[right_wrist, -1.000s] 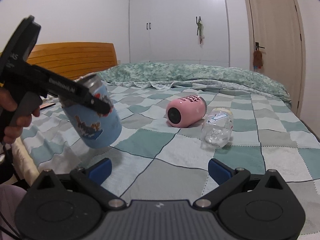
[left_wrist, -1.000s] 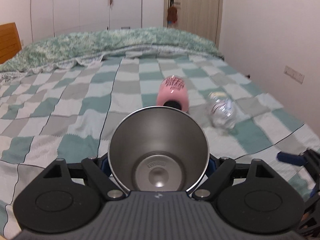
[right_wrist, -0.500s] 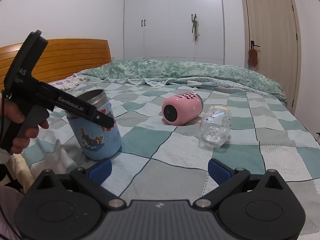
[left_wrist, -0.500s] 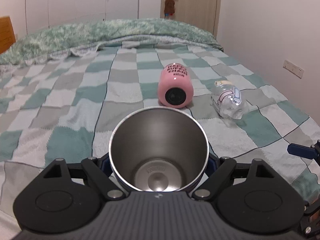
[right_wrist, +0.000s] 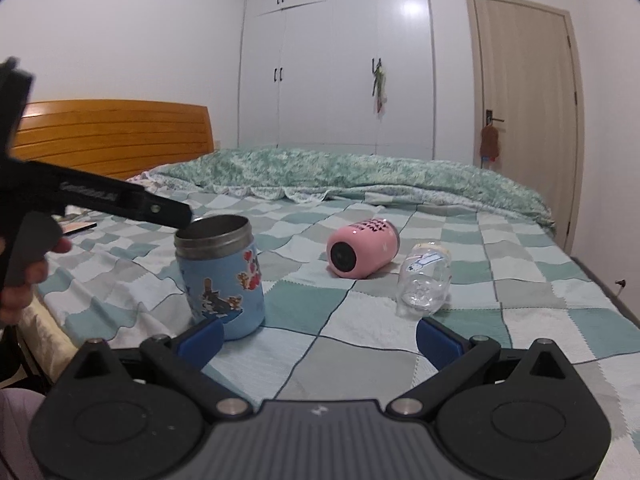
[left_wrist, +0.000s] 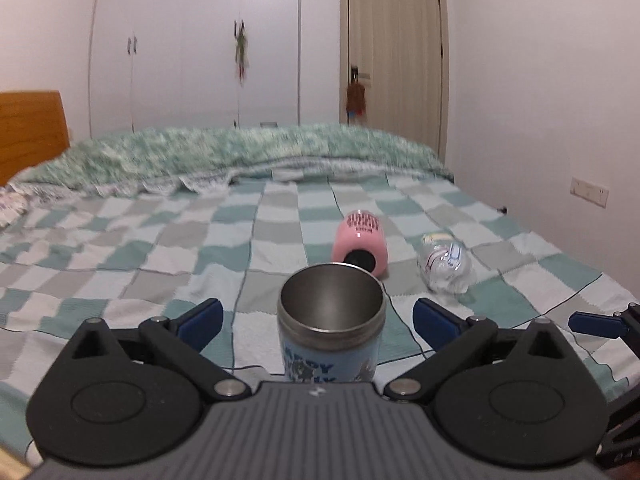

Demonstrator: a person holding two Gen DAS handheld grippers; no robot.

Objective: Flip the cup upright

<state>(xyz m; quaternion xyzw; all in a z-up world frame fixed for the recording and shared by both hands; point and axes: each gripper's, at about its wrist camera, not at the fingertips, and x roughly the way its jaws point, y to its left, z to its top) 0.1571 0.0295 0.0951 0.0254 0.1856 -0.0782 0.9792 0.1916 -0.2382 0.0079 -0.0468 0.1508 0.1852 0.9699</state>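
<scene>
The blue cartoon cup (left_wrist: 331, 326) with a steel inside stands upright on the checkered bed cover, mouth up; it also shows in the right wrist view (right_wrist: 220, 276). My left gripper (left_wrist: 318, 320) is open, its blue fingers wide apart on either side of the cup and clear of it. In the right wrist view the left gripper's black body (right_wrist: 100, 200) hangs just above and left of the cup's rim. My right gripper (right_wrist: 318, 338) is open and empty, low over the cover to the cup's right.
A pink cup (right_wrist: 362, 249) lies on its side mid-bed, with a clear plastic bottle (right_wrist: 424, 285) lying to its right. A green quilt (right_wrist: 360, 178) is bunched at the far end. The wooden headboard (right_wrist: 112, 136) stands left. A door and a wardrobe stand behind.
The left gripper set the blue cup upright on the cover, opened its fingers and drew back and up from it. The right gripper barely moved.
</scene>
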